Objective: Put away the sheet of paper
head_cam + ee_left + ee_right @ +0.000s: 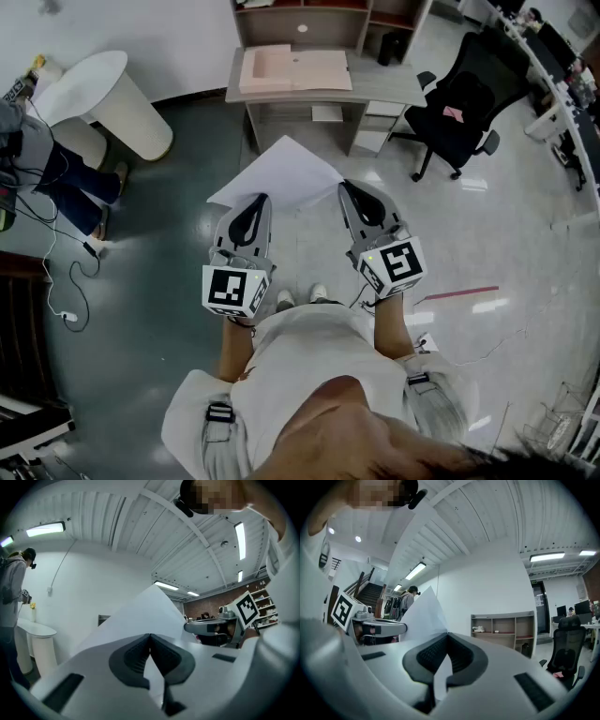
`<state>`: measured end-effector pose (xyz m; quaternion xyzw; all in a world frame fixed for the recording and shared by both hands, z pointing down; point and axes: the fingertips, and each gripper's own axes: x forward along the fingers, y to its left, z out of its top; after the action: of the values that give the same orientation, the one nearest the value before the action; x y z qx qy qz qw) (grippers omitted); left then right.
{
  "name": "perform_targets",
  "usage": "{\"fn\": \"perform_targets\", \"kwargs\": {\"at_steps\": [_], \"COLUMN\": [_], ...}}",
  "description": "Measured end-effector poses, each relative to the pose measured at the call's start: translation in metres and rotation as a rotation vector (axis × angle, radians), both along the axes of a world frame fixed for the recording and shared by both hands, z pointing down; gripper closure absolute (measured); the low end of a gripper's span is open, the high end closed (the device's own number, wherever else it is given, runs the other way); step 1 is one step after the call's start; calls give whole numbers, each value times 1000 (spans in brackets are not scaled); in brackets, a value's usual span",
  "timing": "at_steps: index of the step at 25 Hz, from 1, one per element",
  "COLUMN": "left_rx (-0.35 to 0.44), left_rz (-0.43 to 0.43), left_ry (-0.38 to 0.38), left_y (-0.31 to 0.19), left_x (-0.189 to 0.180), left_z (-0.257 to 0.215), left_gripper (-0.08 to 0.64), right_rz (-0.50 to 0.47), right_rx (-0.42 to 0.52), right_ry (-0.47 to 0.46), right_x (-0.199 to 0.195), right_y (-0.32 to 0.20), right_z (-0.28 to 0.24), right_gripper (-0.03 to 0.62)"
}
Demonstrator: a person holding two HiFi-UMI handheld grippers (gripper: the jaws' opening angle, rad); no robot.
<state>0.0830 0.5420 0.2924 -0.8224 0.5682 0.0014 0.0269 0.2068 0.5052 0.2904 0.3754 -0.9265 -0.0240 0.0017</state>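
Observation:
A white sheet of paper [278, 173] is held flat in the air in front of me, between both grippers. My left gripper [260, 199] is shut on the sheet's near left edge, and my right gripper [344, 187] is shut on its near right edge. In the left gripper view the sheet of paper [140, 616] rises from between the closed jaws, with the right gripper [206, 627] beyond it. In the right gripper view the sheet of paper [424, 616] stands up from the closed jaws, and the left gripper [389, 627] shows at the left.
A grey desk [375, 89] with an open pinkish folder [292, 67] stands ahead under a shelf unit. A black office chair [459, 112] is at the right, a white rounded counter [103, 94] at the left, and a person [47, 173] with cables on the floor beside it.

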Motion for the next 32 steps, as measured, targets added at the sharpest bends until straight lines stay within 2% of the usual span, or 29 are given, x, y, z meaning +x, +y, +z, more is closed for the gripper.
{"fn": "perform_targets", "kwargs": {"at_steps": [7,16,23,32], "left_rx": [-6,-24,-32,-45], "left_rz": [-8,-31,-25,17], "left_ry": [-17,-35,-30,-8], "left_y": [0,-4,-29,-88], "left_x": [21,28,10,-36], "left_z": [2,7,12,19], "left_gripper": [538,538,538,538], "right_rz": [-15,-44,-33,3], "right_rx": [-11,-33,-55,-66], "right_ry": [-26,-33,-11,34], "right_x": [20,22,3,-45], "right_y": [1,-6,-29,-81], "right_z": [2,7,13,17], "right_gripper": [574,574,574,574]}}
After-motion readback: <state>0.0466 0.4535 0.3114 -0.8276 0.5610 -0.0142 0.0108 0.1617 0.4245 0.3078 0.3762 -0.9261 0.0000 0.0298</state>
